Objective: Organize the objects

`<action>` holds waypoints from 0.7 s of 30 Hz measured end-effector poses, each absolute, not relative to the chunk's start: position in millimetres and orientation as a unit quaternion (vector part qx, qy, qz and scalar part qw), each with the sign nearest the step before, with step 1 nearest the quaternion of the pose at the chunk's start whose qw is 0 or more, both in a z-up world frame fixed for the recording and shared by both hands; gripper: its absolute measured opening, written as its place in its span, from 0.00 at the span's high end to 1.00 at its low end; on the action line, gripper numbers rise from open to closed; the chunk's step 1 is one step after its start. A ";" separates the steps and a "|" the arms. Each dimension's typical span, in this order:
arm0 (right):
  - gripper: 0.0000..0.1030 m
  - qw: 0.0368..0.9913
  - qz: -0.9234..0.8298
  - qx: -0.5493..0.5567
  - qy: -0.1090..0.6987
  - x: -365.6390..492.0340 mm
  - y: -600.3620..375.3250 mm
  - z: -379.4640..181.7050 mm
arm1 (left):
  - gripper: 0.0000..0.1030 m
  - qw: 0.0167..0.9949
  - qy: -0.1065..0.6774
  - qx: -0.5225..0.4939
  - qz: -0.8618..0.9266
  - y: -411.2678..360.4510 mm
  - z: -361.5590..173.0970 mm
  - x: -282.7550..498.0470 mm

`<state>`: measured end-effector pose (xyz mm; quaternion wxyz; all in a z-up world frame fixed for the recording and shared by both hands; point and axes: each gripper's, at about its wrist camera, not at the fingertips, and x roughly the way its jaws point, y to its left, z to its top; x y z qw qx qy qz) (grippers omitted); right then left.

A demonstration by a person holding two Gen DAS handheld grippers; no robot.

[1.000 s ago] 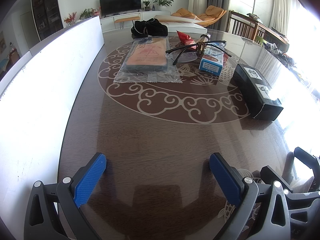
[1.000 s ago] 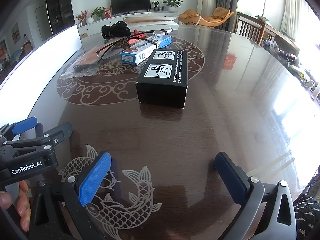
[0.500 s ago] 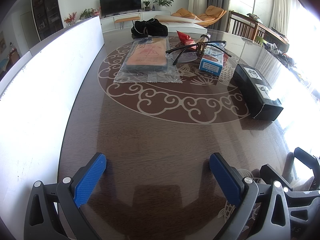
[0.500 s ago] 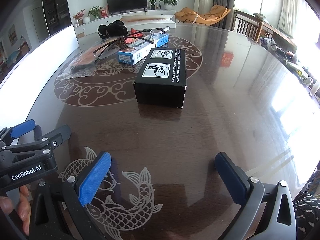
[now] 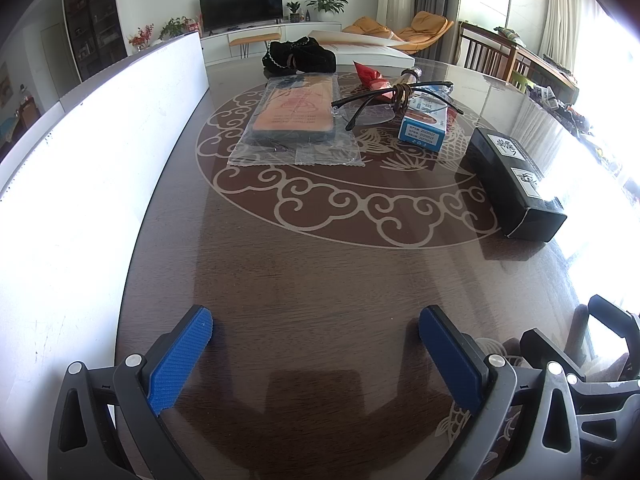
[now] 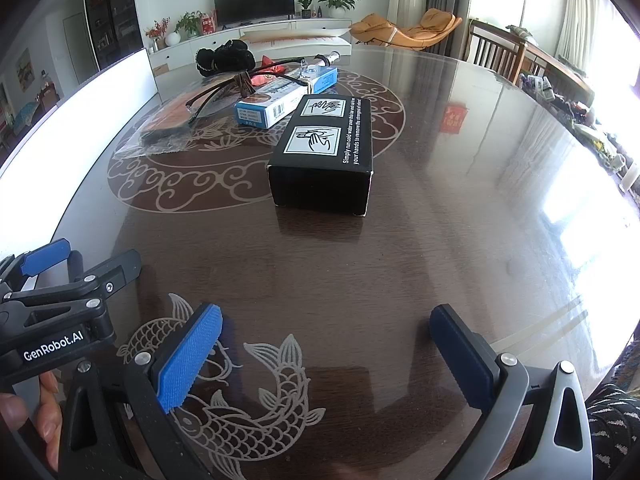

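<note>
On the dark round table lie a black box (image 6: 324, 152) (image 5: 516, 180), a blue-and-white carton (image 6: 280, 100) (image 5: 424, 124) with dark-framed glasses (image 5: 380, 100) (image 6: 224, 88) resting across it, a clear bag holding an orange packet (image 5: 296, 116) (image 6: 164, 124), a red wrapper (image 5: 368, 76) and a black pouch (image 5: 300, 58) (image 6: 226, 60). My left gripper (image 5: 316, 340) hovers open low over bare table, well short of the objects. My right gripper (image 6: 326, 336) is also open, empty, near the front edge with the black box straight ahead. The left gripper also shows at the right wrist view's left edge (image 6: 60, 280).
A white board (image 5: 80, 168) runs along the table's left side. Wooden chairs (image 6: 496, 54) stand beyond the far right rim. A hand (image 6: 24, 408) holds the left tool. The table's right half (image 6: 500, 200) is glossy with window glare.
The right wrist view has crept slightly forward, so the black box sits a little nearer. The left gripper has not moved. Both stay open.
</note>
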<state>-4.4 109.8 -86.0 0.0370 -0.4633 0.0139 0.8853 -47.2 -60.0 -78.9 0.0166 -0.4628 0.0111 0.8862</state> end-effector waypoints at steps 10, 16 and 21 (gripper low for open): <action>0.00 0.037 0.883 -0.468 0.014 -5.5 110.4 -86.0 | 0.00 0.016 0.011 -0.463 0.886 -60.1 -78.9 -47.3; 0.00 0.039 0.881 -0.471 0.016 -9.3 110.4 -86.3 | 0.00 0.013 0.011 -0.463 0.886 -60.0 -79.1 -47.7; 0.00 0.061 0.869 -0.490 0.031 -45.3 122.4 -86.1 | 0.00 0.004 0.005 -0.463 0.886 -63.0 -77.5 -48.1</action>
